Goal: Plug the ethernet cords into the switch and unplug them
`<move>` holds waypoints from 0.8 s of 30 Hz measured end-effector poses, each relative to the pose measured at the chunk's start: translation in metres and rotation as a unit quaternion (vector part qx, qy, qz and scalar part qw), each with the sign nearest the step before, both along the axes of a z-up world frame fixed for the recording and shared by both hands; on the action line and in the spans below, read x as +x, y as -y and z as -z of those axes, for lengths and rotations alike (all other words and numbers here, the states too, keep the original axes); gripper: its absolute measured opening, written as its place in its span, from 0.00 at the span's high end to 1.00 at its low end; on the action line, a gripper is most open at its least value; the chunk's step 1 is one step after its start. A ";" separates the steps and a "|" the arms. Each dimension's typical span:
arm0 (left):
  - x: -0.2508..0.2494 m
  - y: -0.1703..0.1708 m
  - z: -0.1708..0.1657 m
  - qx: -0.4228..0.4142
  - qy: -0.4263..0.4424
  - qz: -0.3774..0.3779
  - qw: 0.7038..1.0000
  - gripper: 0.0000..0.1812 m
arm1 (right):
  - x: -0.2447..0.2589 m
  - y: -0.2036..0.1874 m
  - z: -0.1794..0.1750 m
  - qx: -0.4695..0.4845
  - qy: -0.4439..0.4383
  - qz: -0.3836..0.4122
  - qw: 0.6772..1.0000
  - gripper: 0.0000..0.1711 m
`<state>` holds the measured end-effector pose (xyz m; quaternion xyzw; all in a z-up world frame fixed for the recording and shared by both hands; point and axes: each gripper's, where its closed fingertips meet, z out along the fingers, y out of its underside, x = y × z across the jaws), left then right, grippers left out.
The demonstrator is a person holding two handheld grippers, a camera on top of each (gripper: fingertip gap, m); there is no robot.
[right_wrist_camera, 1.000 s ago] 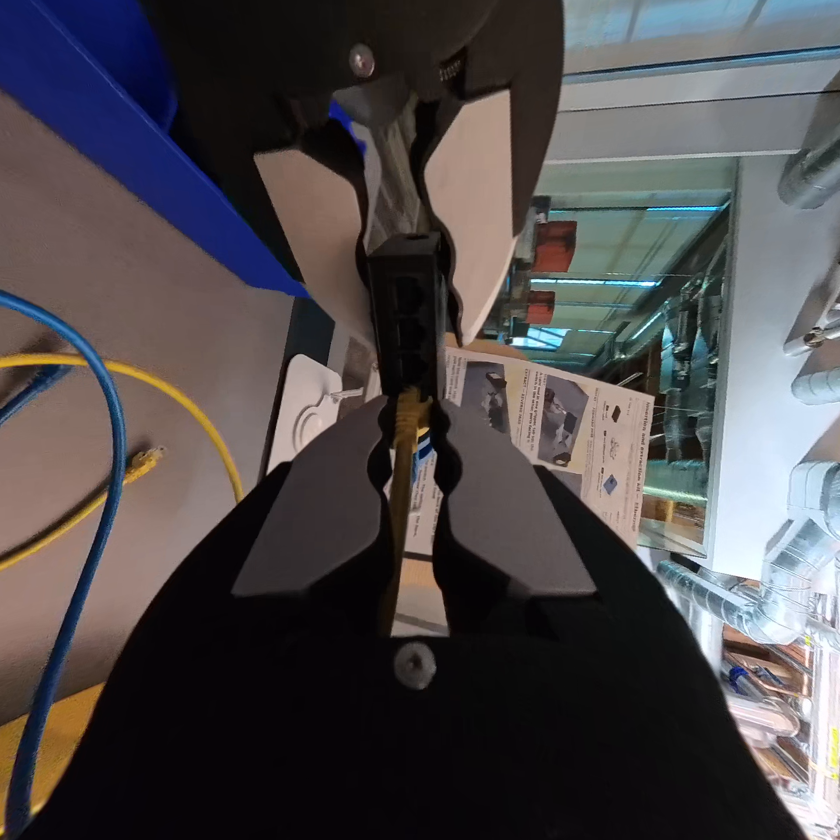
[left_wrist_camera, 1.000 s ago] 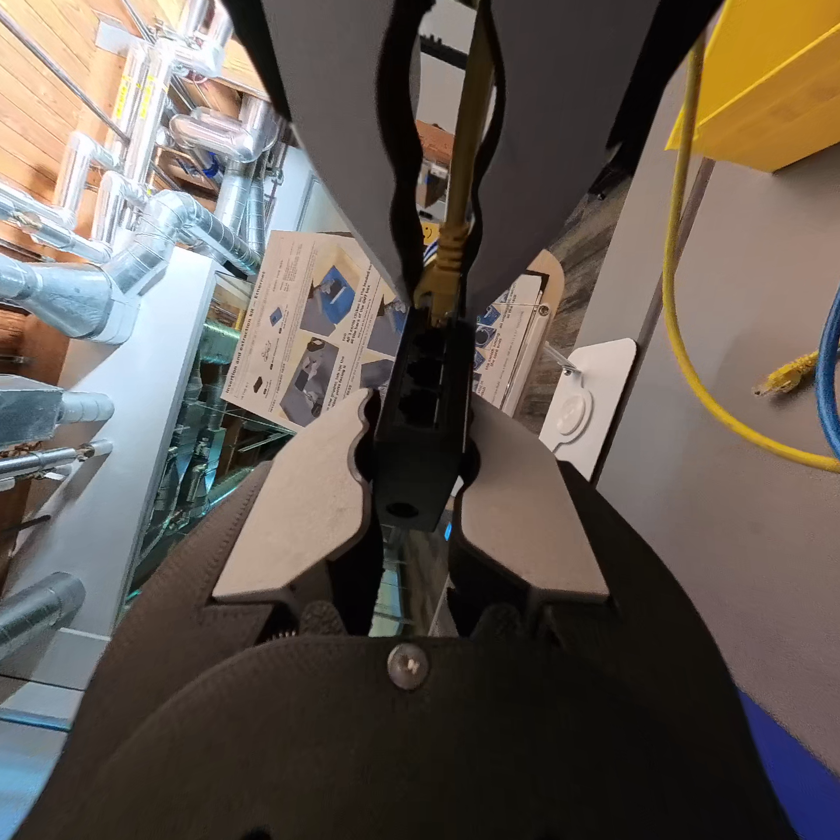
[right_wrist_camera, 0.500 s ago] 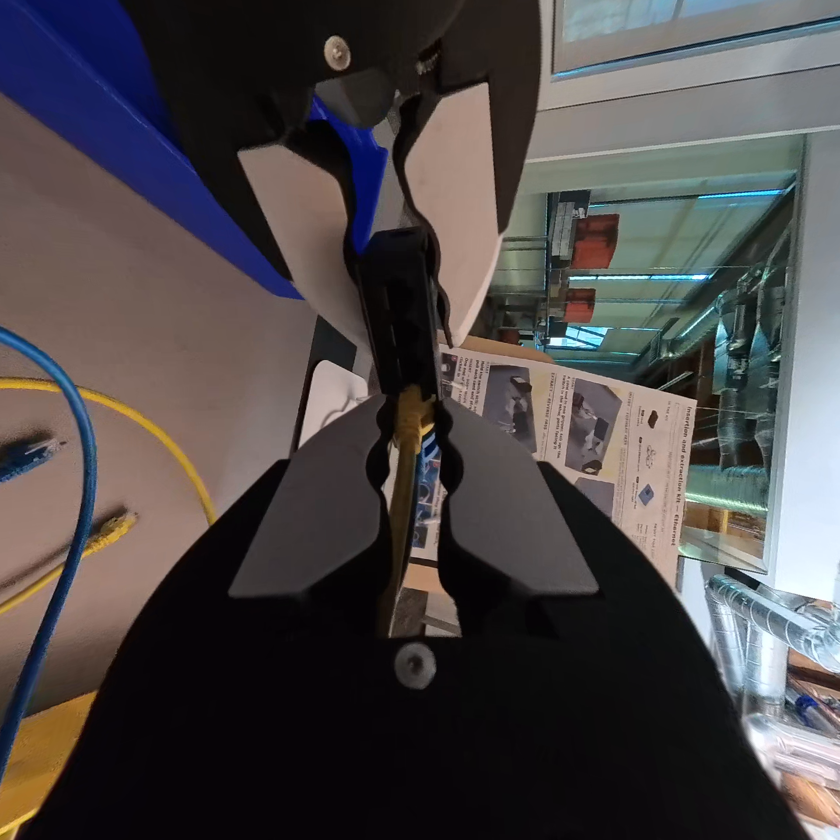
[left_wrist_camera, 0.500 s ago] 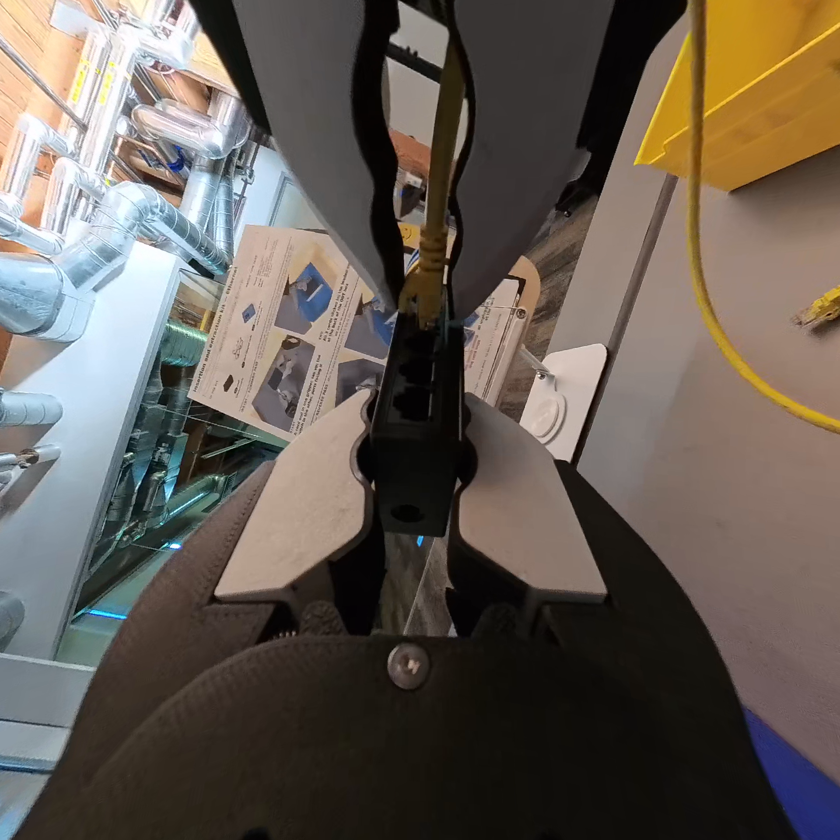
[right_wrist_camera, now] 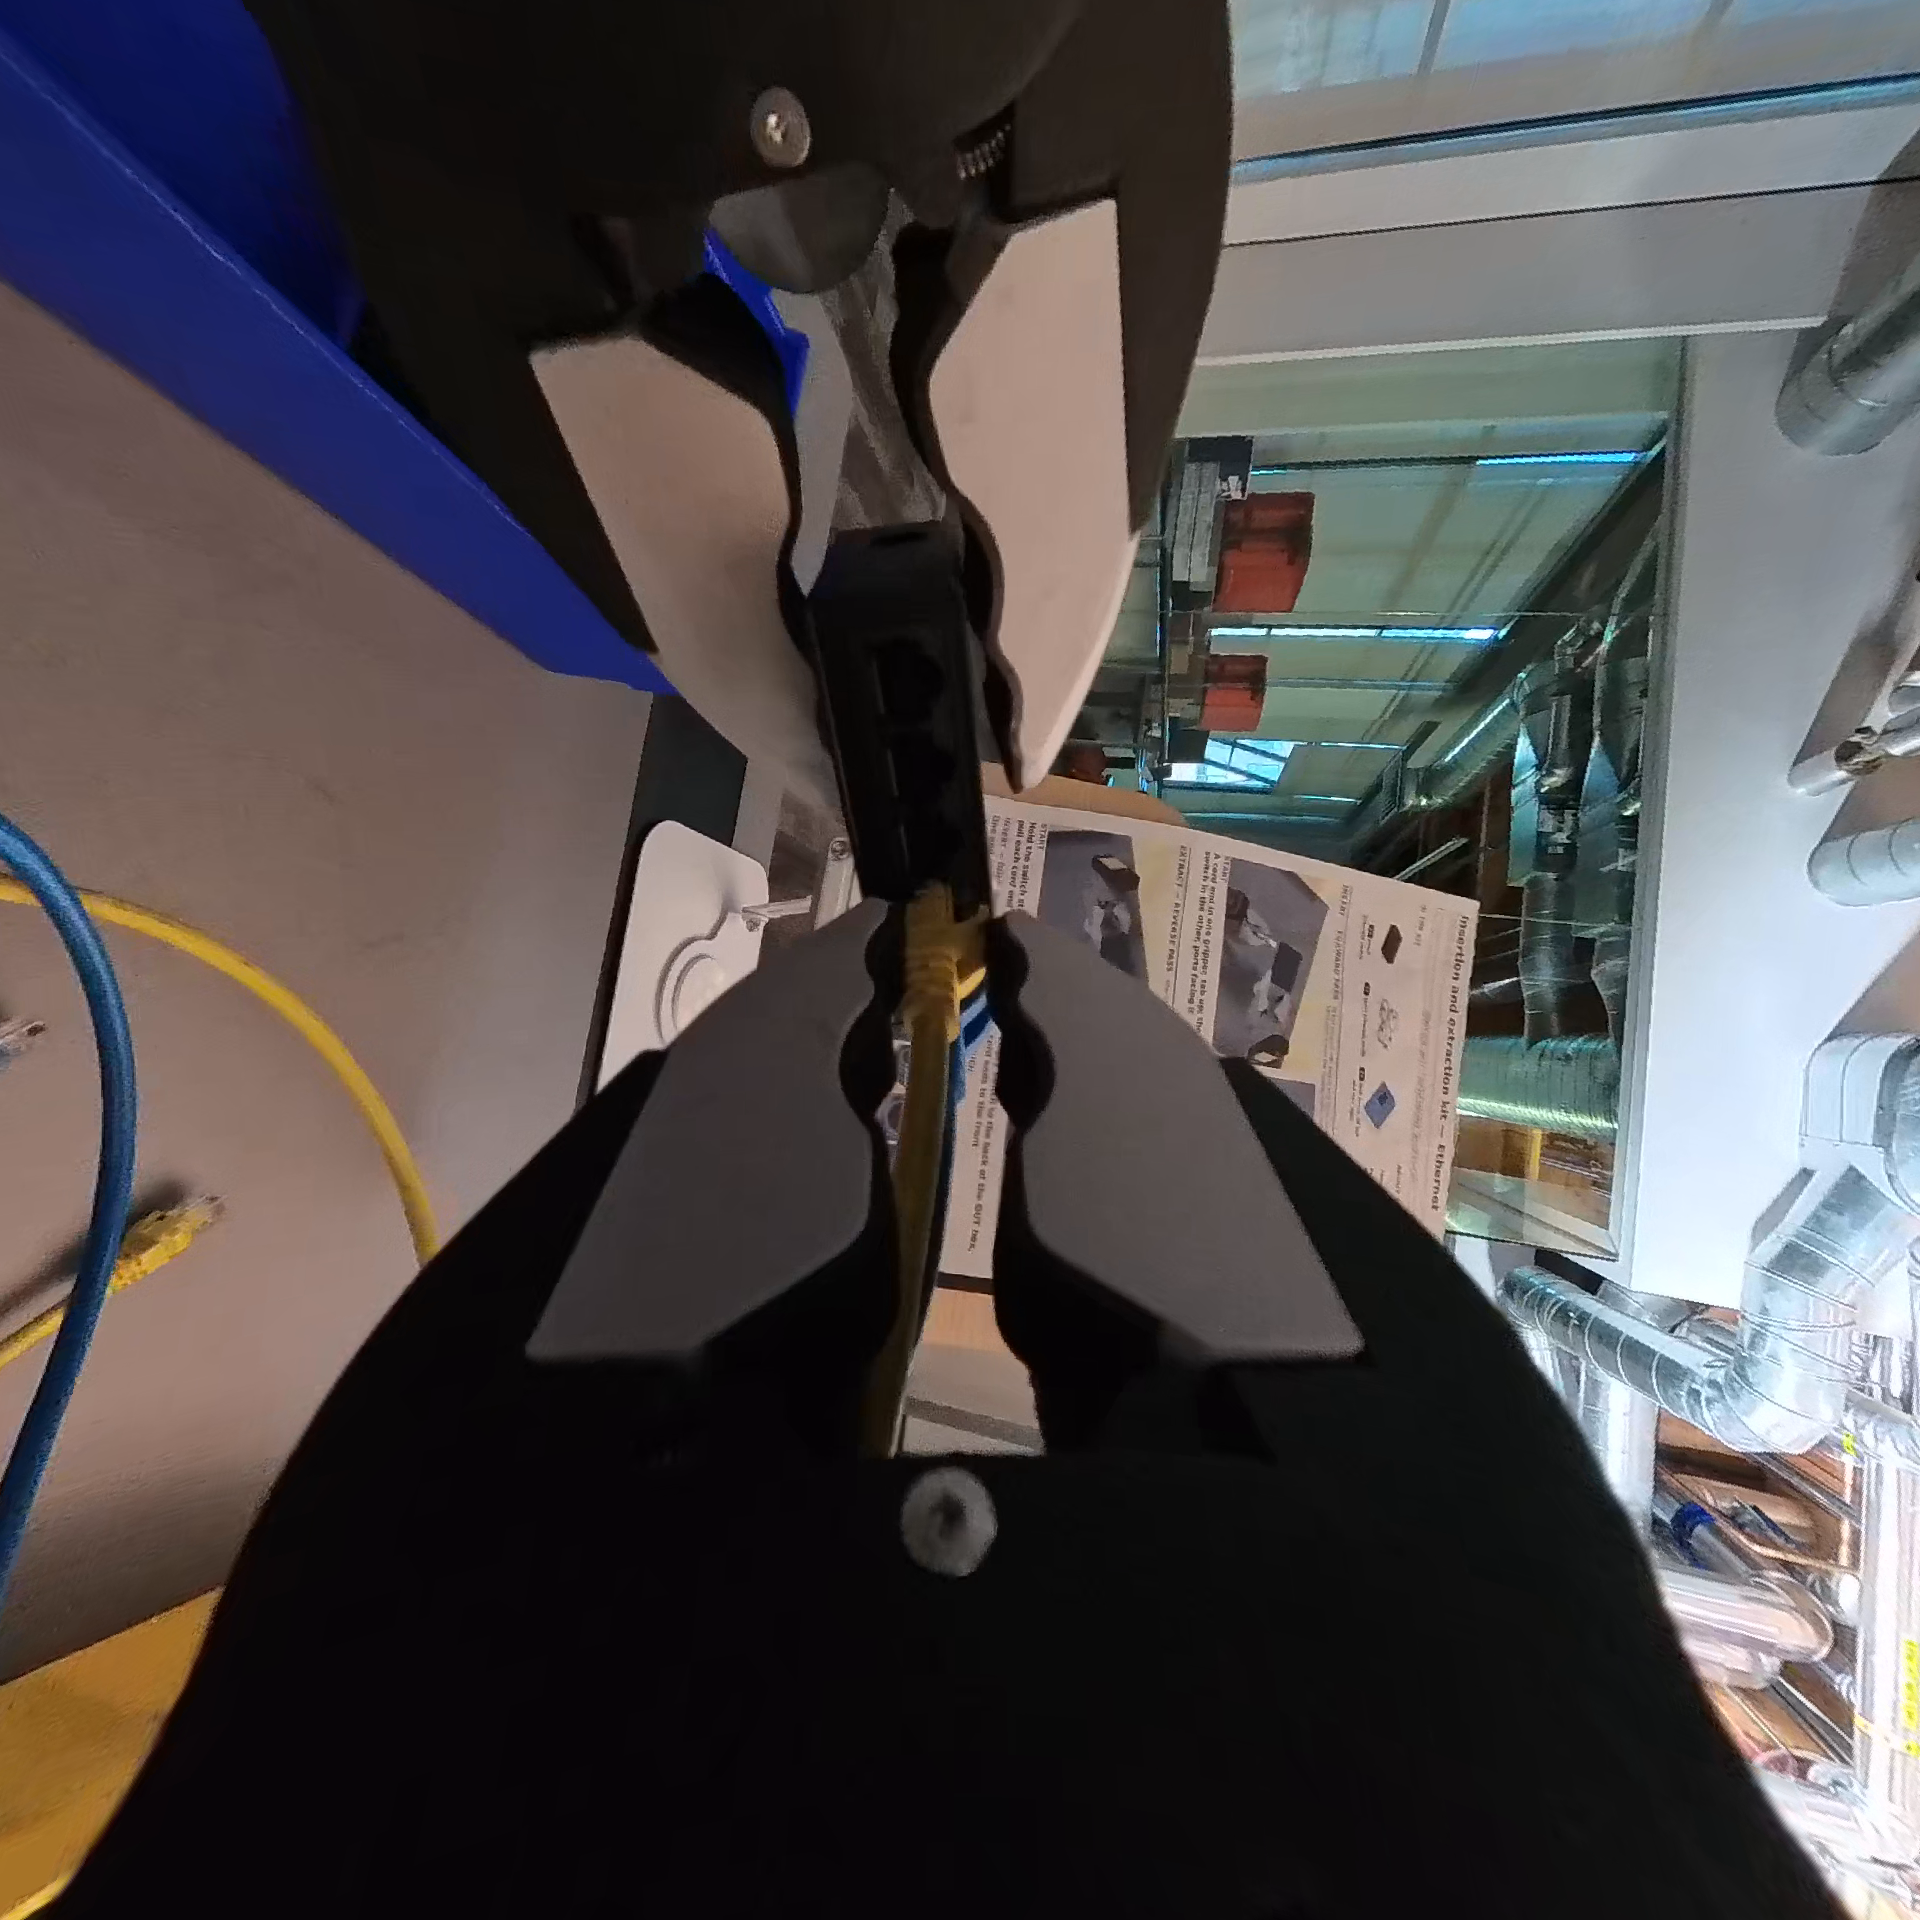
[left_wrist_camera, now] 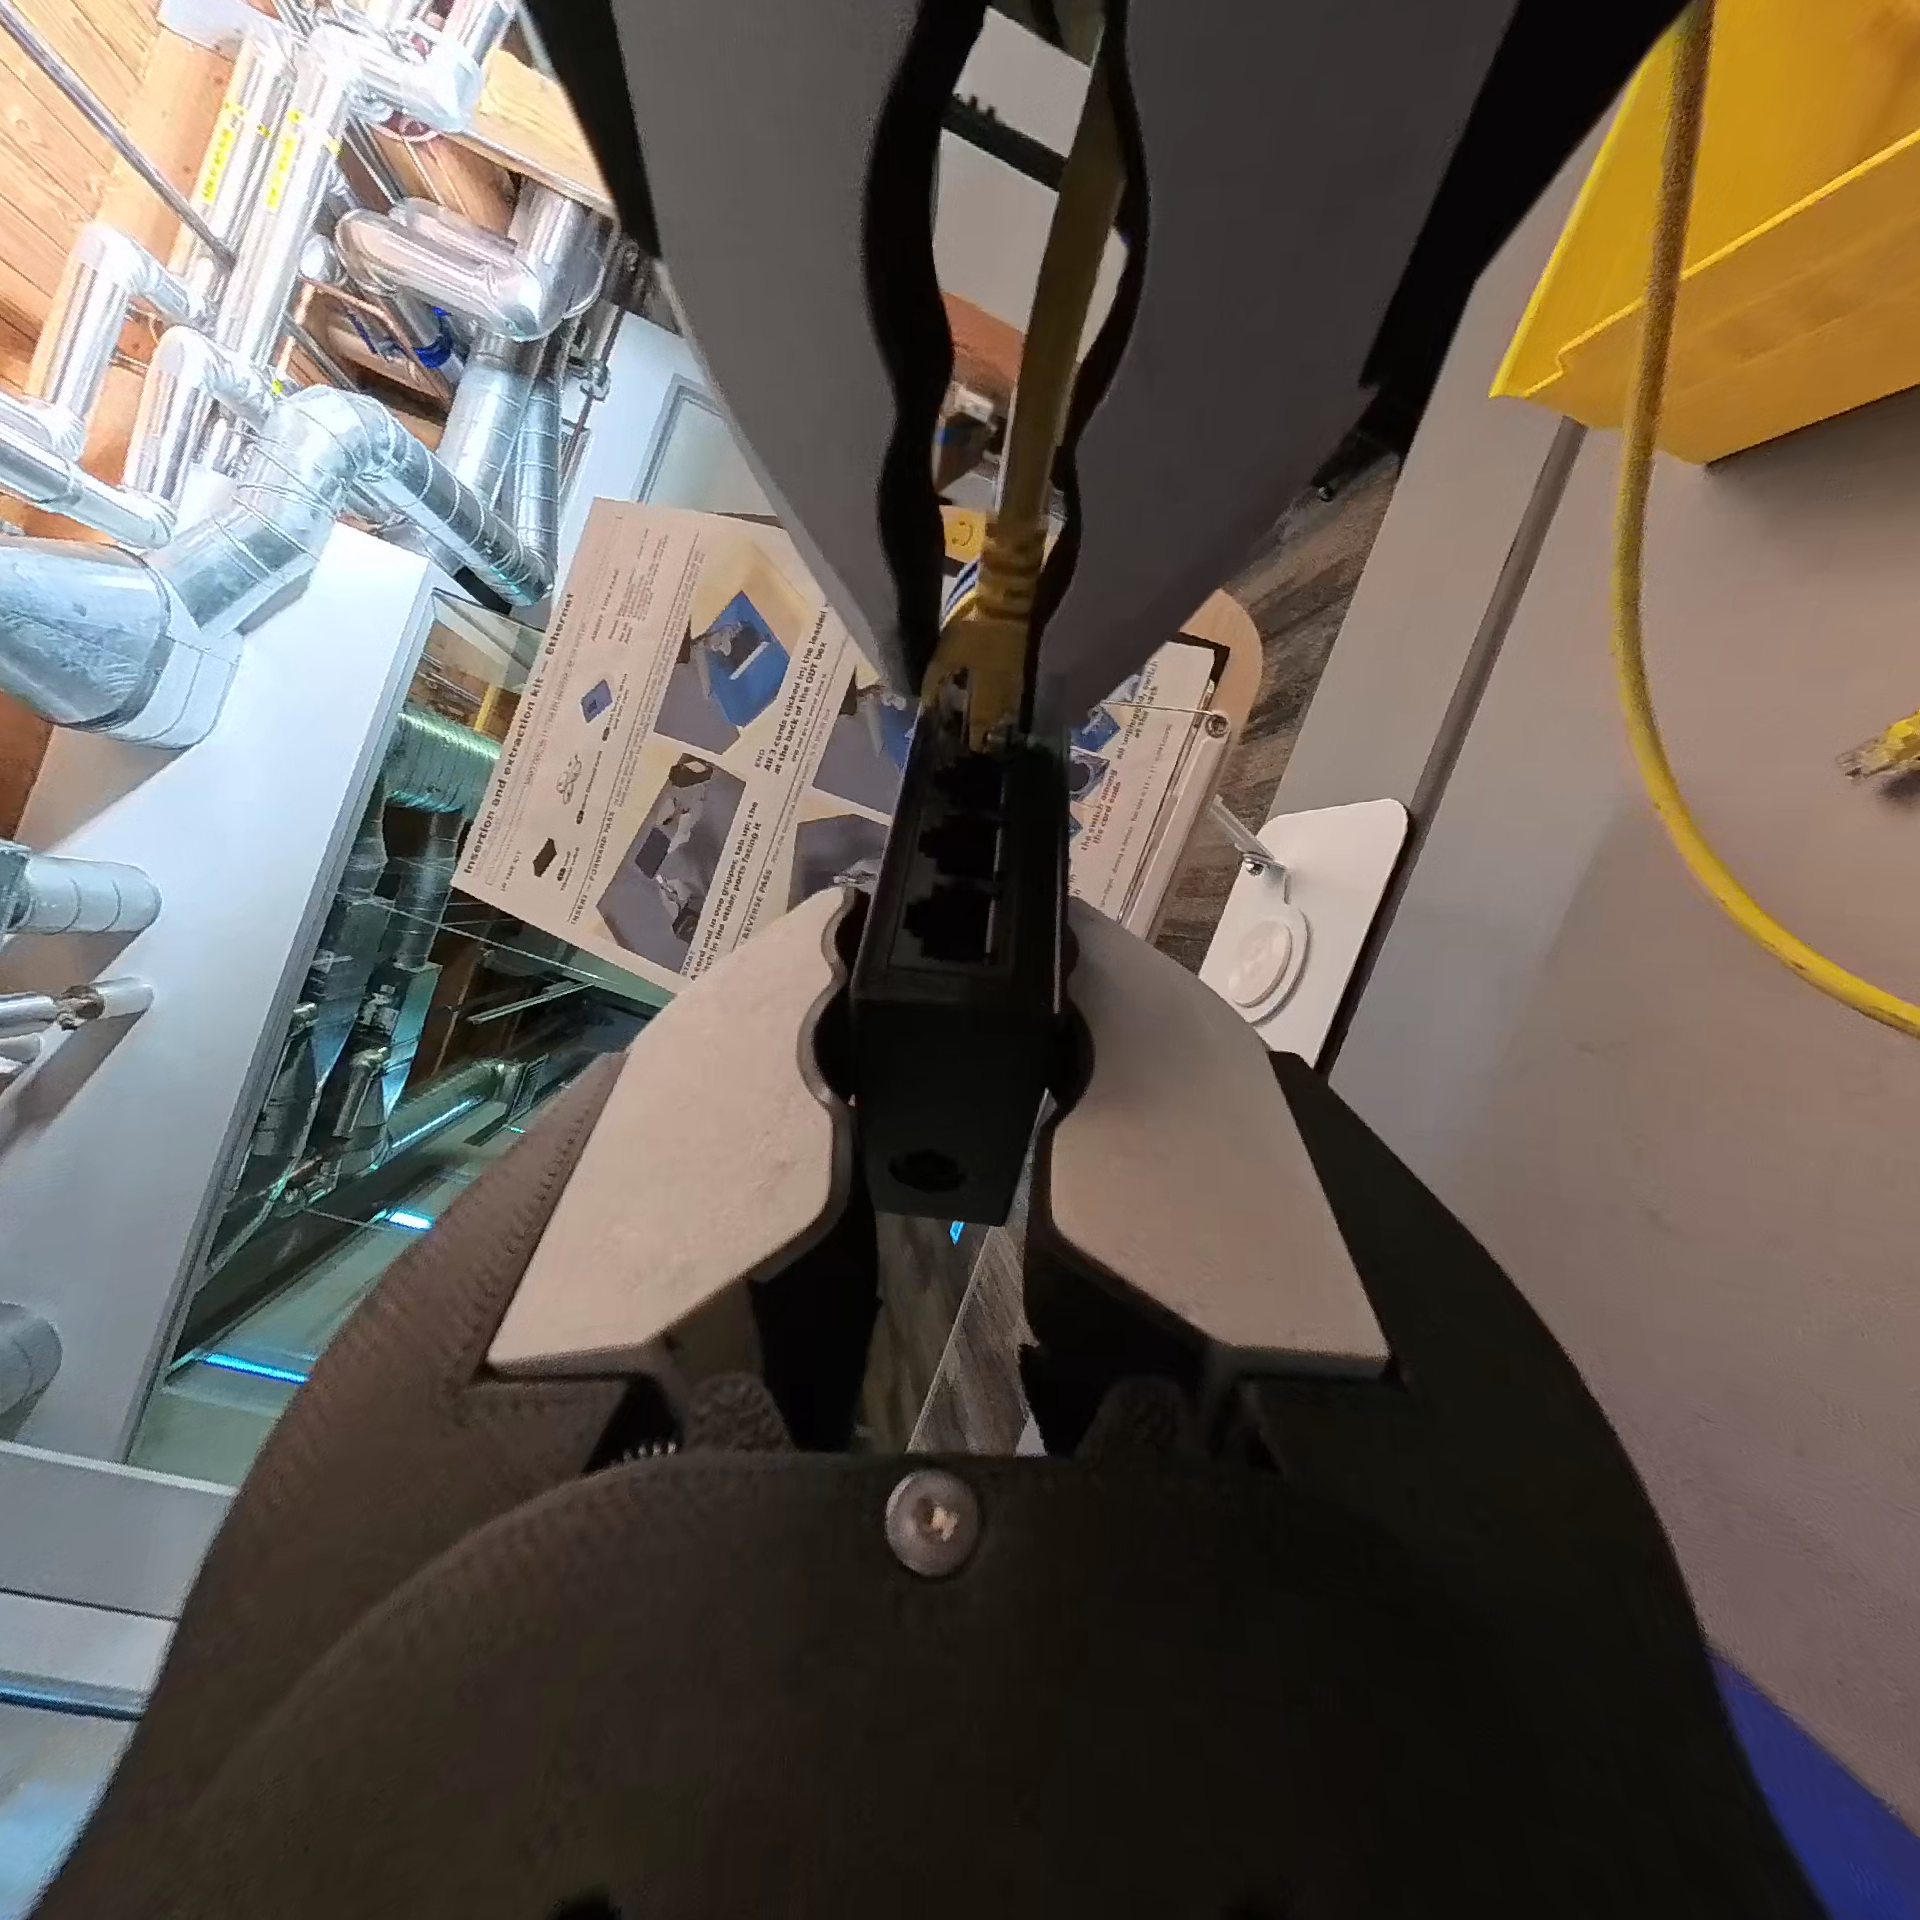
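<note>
Between my two grippers, dead centre of both wrist views, sits the small black plastic ethernet switch, a slim box with a row of dark ports facing up. My left gripper is clenched on its body, one pale finger pad pressed against each side. The port end points to 12 o'clock in the left wrist view.

From 12 o'clock my right gripper comes in, grasping the yellow ethernet cord with its ribbed boot just behind the plug. The plug tip meets the far-end port of the switch; I cannot tell if it is fully seated. In the right wrist view the switch runs up toward 12 o'clock.

On the grey tabletop at 3 o'clock in the left wrist view, the slack of the yellow cord loops, with a loose yellow plug end nearby. A blue ethernet cord lies at 9 o'clock in the right wrist view.

Versus half a second back: grips unchanged, plug stays at the same port, the whole pair has only shifted and tilted slightly against the background.
</note>
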<state>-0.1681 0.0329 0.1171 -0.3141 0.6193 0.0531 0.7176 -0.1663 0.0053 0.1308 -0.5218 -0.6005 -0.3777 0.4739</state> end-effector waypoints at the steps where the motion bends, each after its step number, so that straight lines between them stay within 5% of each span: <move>1: 0.000 0.000 -0.003 0.006 0.010 -0.002 1.000 0.83 | -0.001 0.001 -0.002 0.002 0.000 -0.003 1.000 0.91; 21: 0.012 -0.021 0.022 -0.088 -0.003 0.014 0.996 0.82 | 0.012 -0.015 0.021 -0.193 0.045 0.071 0.978 0.91; 24: -0.015 -0.069 0.015 -0.054 0.032 -0.109 0.992 0.83 | 0.013 0.016 0.058 -0.312 0.025 0.072 0.947 0.92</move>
